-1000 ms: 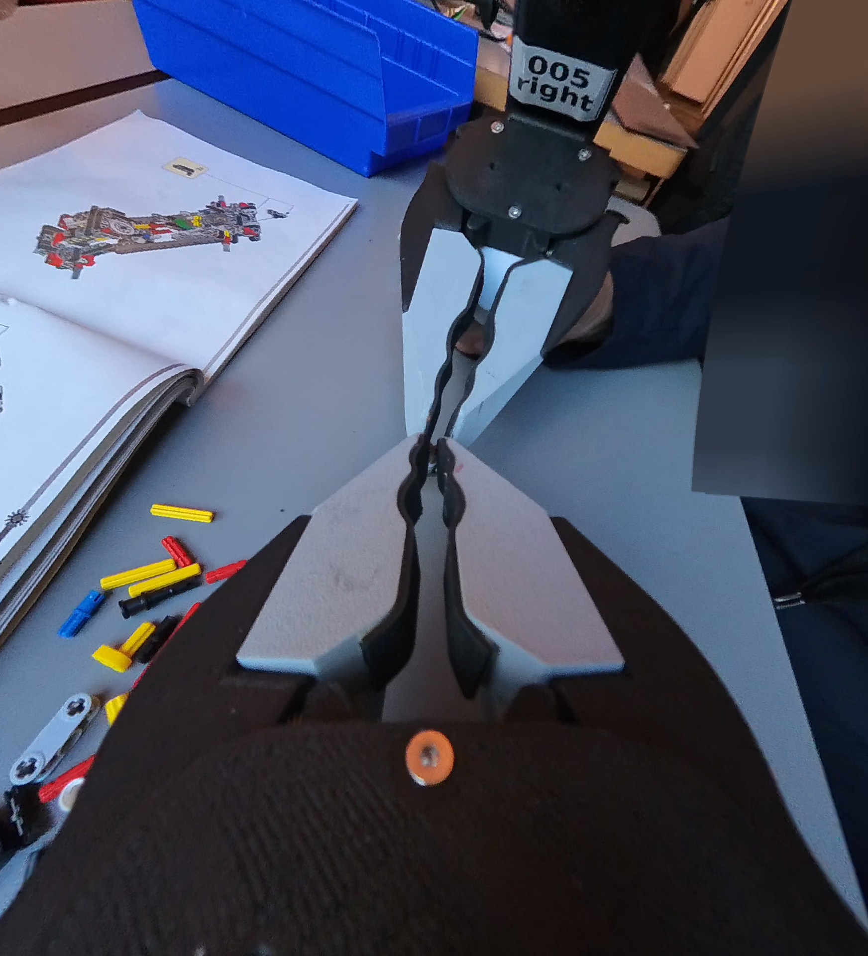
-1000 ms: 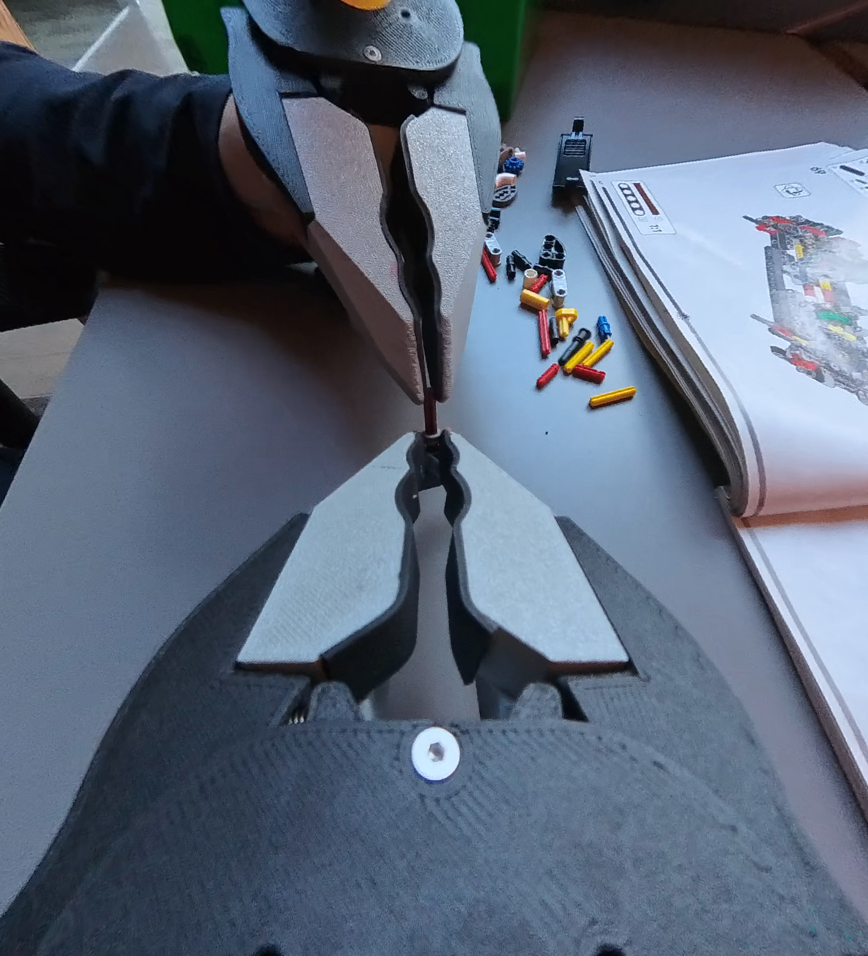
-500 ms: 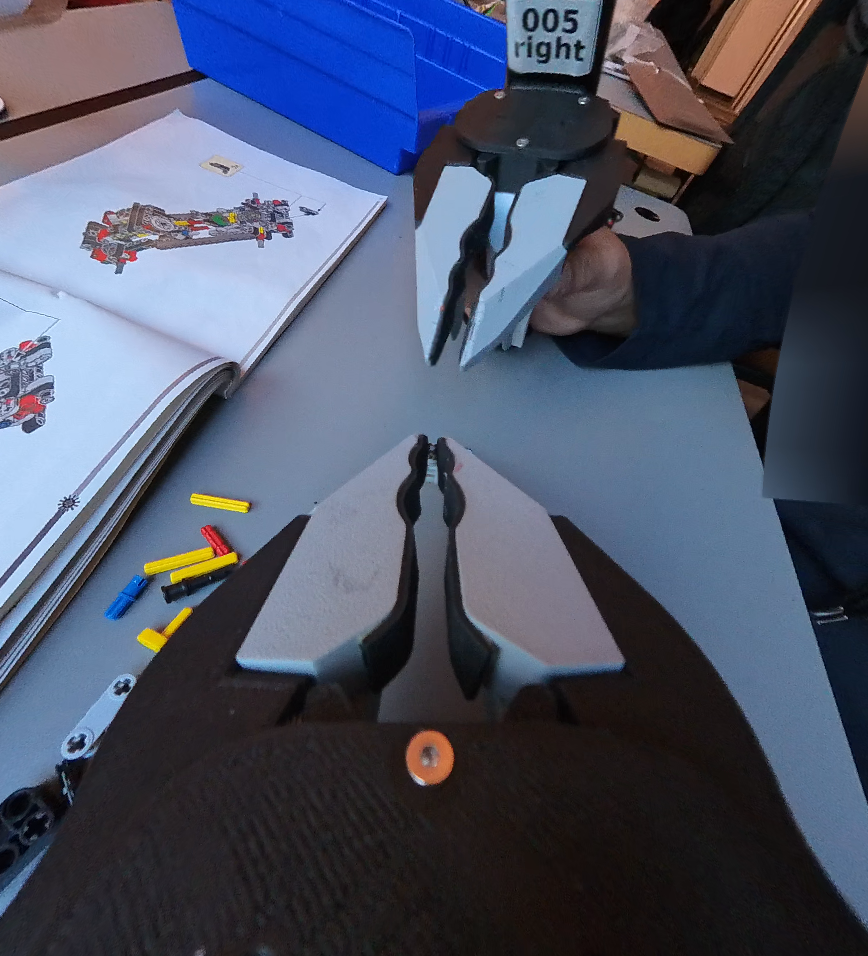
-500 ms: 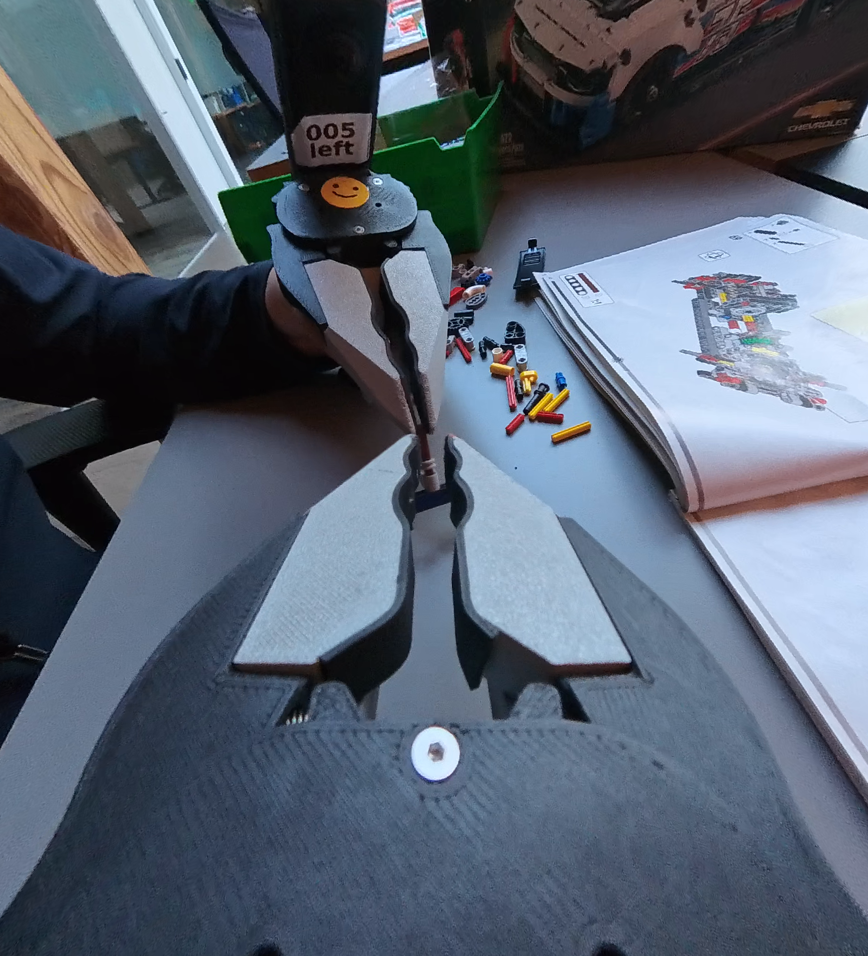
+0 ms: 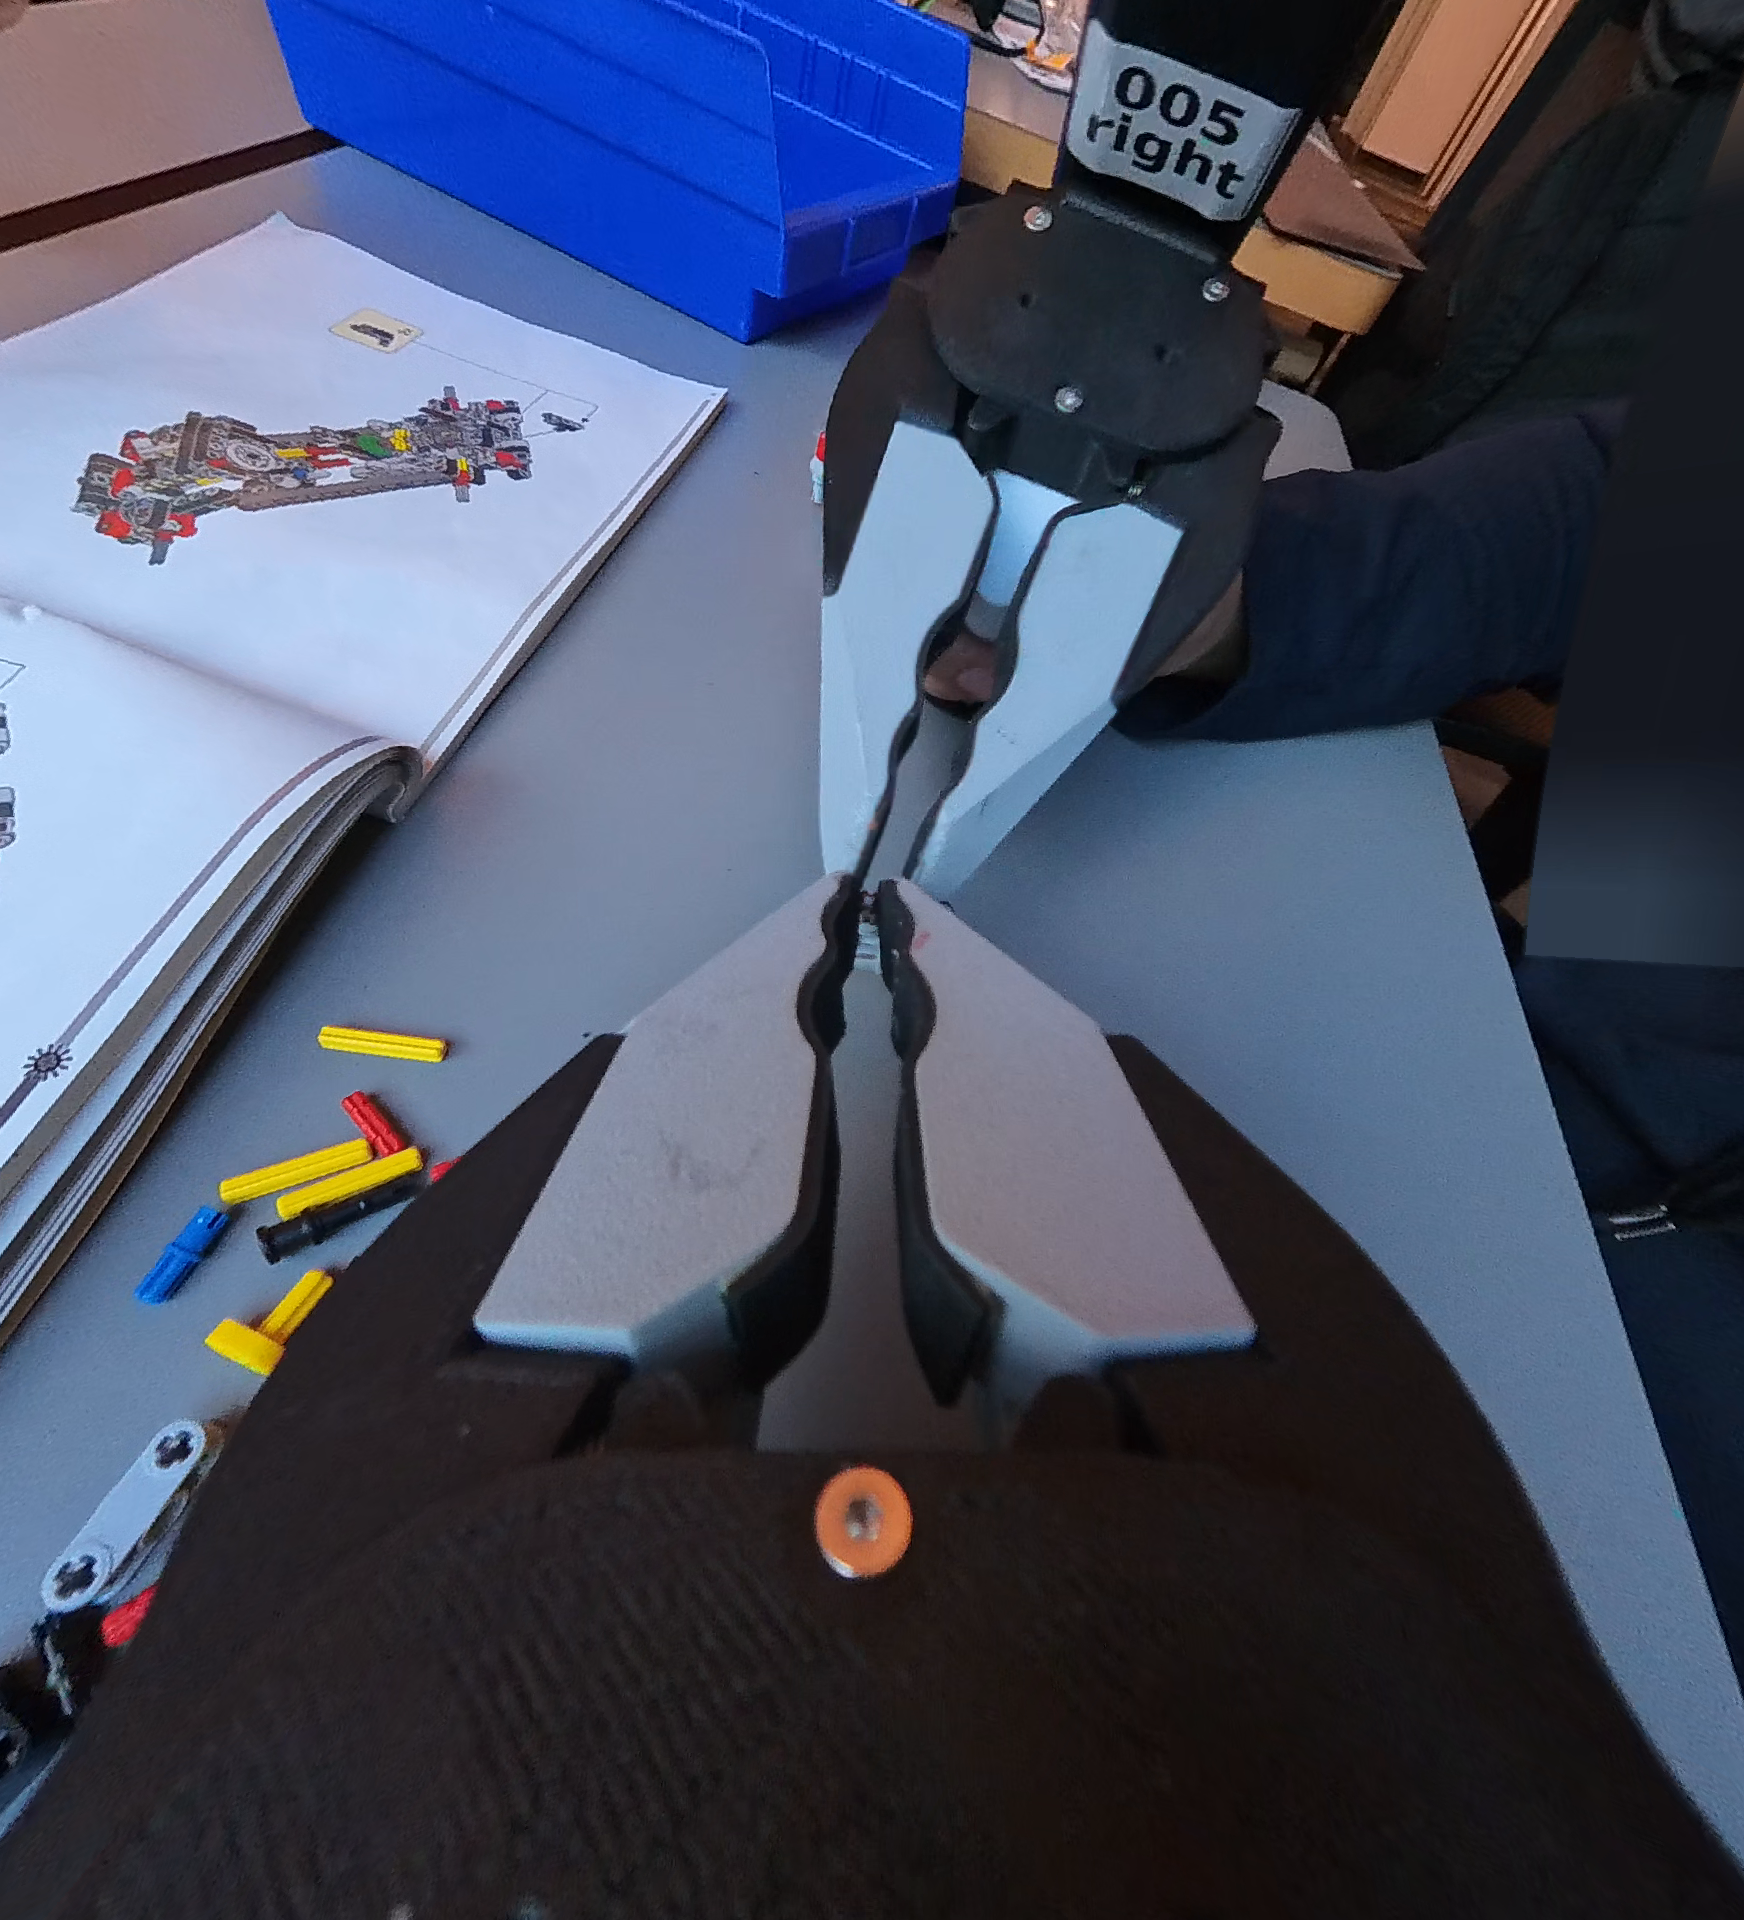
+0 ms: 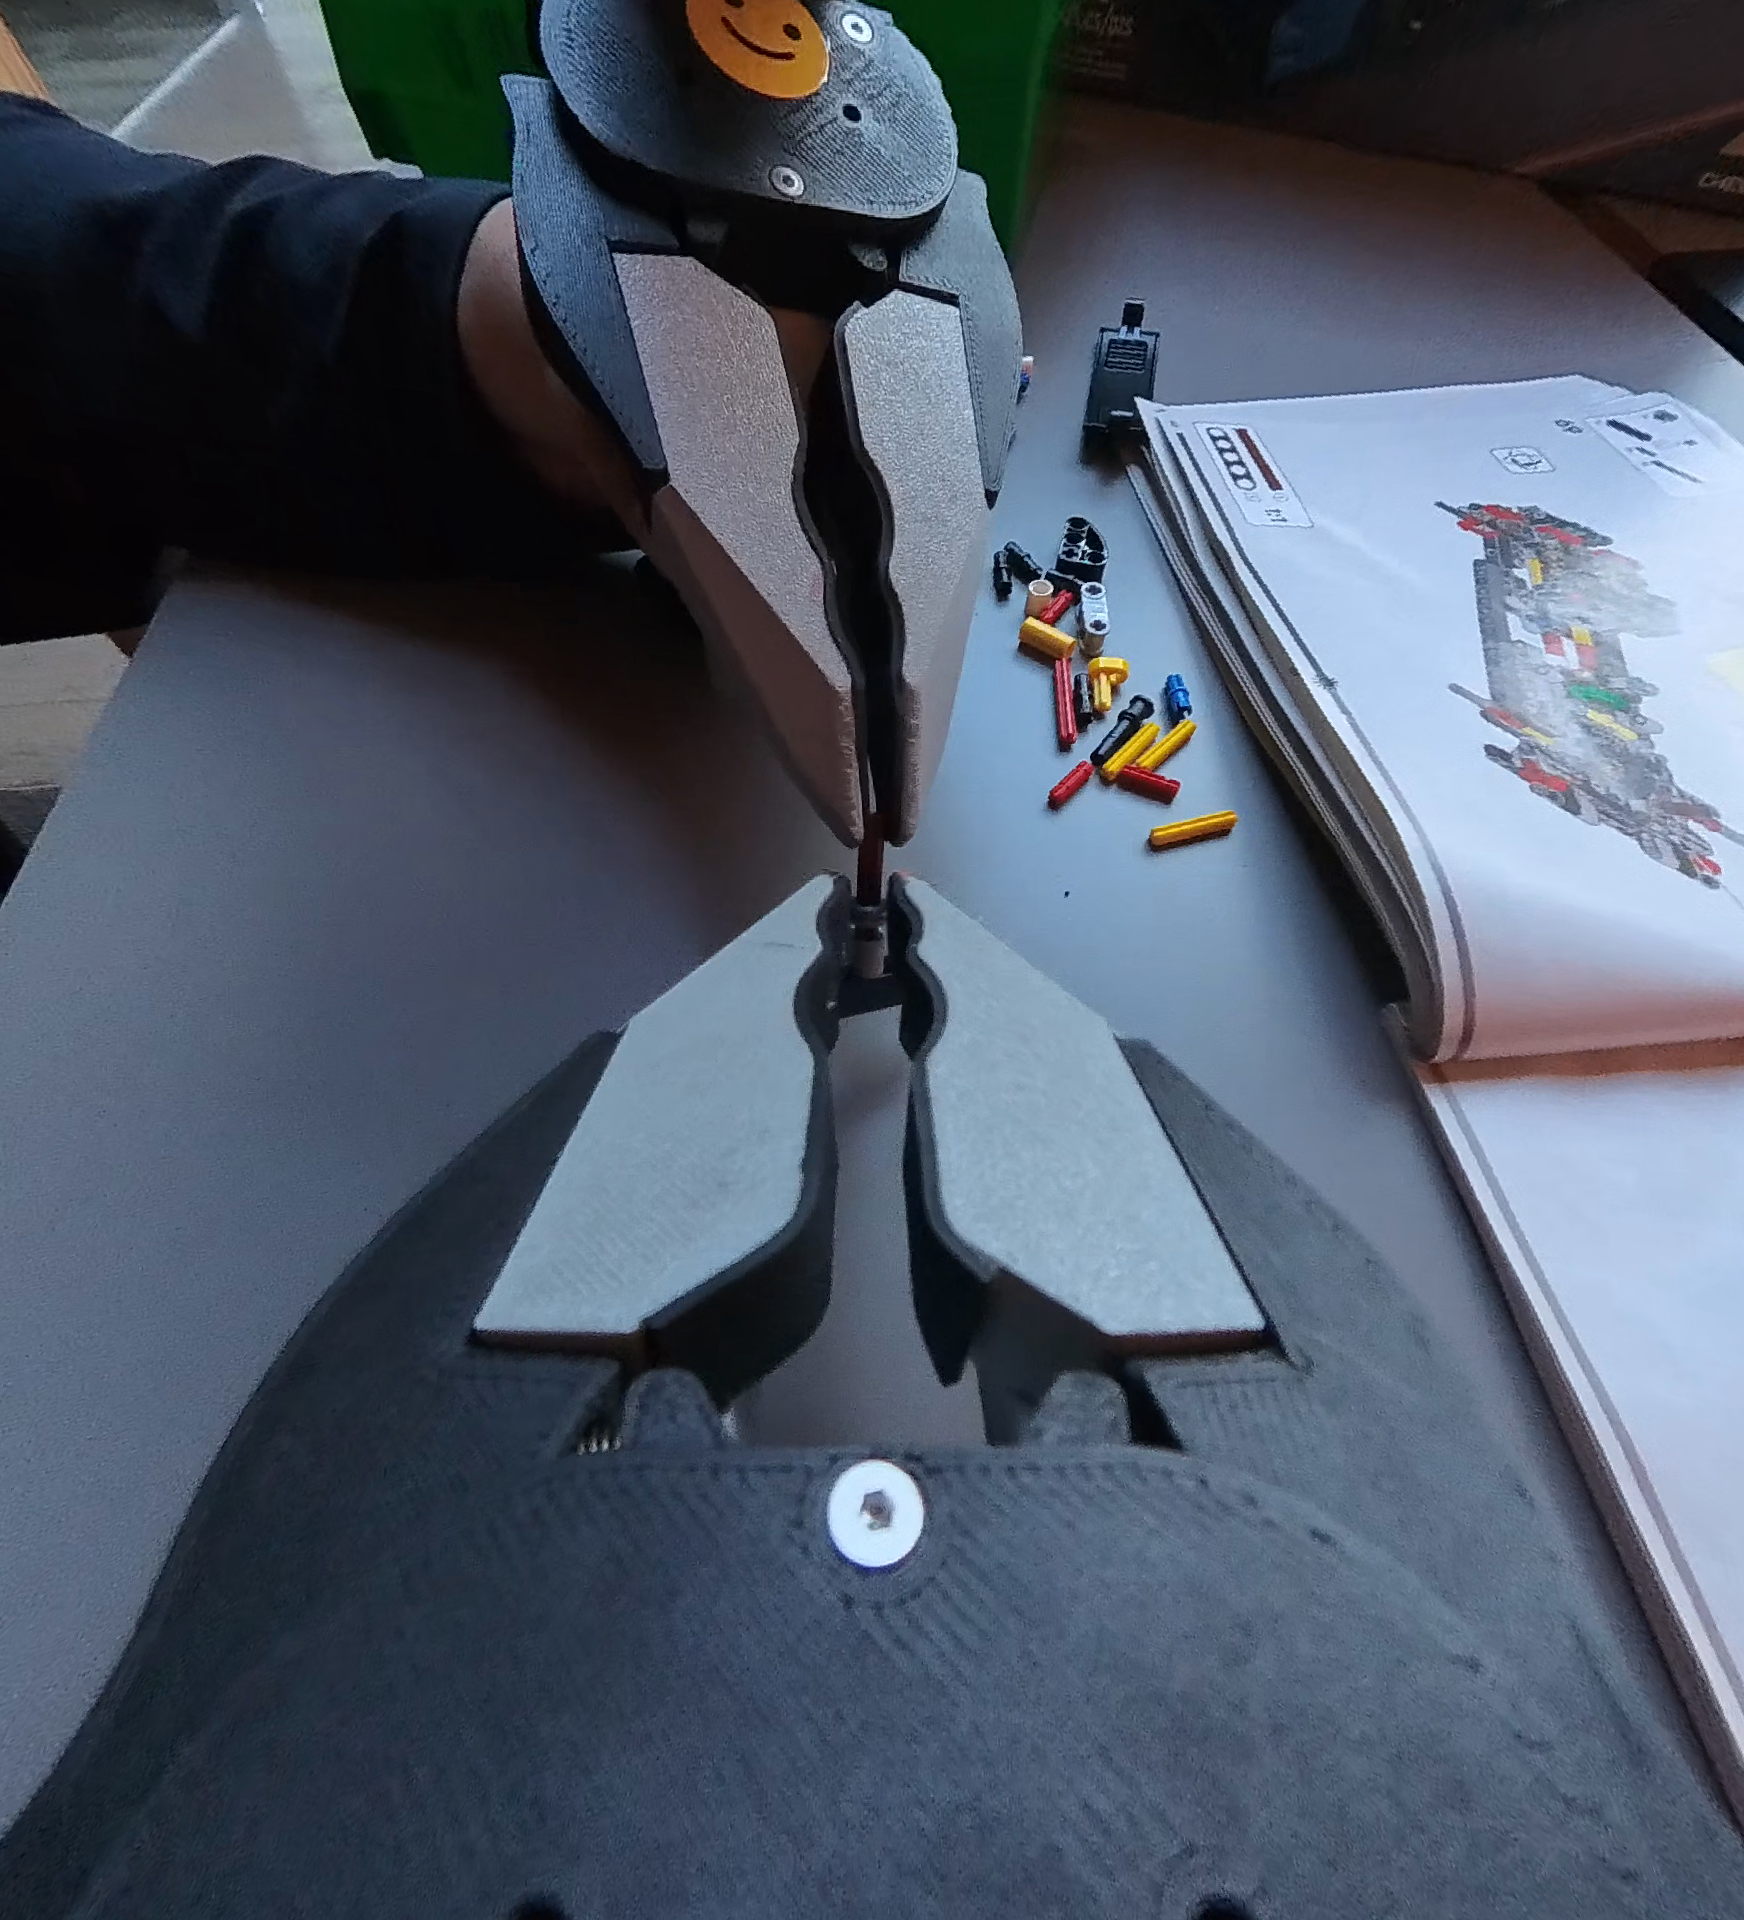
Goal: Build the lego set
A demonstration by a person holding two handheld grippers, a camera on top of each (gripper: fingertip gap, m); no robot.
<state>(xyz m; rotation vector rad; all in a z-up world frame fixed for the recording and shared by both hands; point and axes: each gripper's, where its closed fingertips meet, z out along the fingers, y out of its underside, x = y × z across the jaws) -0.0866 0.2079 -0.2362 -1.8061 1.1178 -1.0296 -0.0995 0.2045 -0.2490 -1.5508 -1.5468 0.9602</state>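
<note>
In the right wrist view my right gripper (image 6: 863, 914) is shut on a small grey connector (image 6: 866, 940) with a black part (image 6: 868, 992) behind it. Facing it tip to tip, my left gripper (image 6: 883, 821) is shut on a thin dark red axle (image 6: 873, 852). The axle's free end meets the grey connector. In the left wrist view my left gripper (image 5: 863, 902) shows with jaws together, and the axle is hardly visible there. The right gripper (image 5: 894, 857) stands just beyond its tips. Both are held above the grey table (image 5: 1211, 935).
An open instruction booklet (image 5: 276, 582) lies at the left, and it also shows in the right wrist view (image 6: 1574, 727). Loose yellow, red, black and blue pins (image 6: 1117, 717) lie beside it. A blue bin (image 5: 639, 135) and a green bin (image 6: 411, 83) stand at the table's far sides. Left and right tips are no more than a few centimetres apart.
Half a second ago the two grippers stood farther apart and were tilted up. They have come back tip to tip, with the axle at the grey connector. Both grasps stayed shut.
</note>
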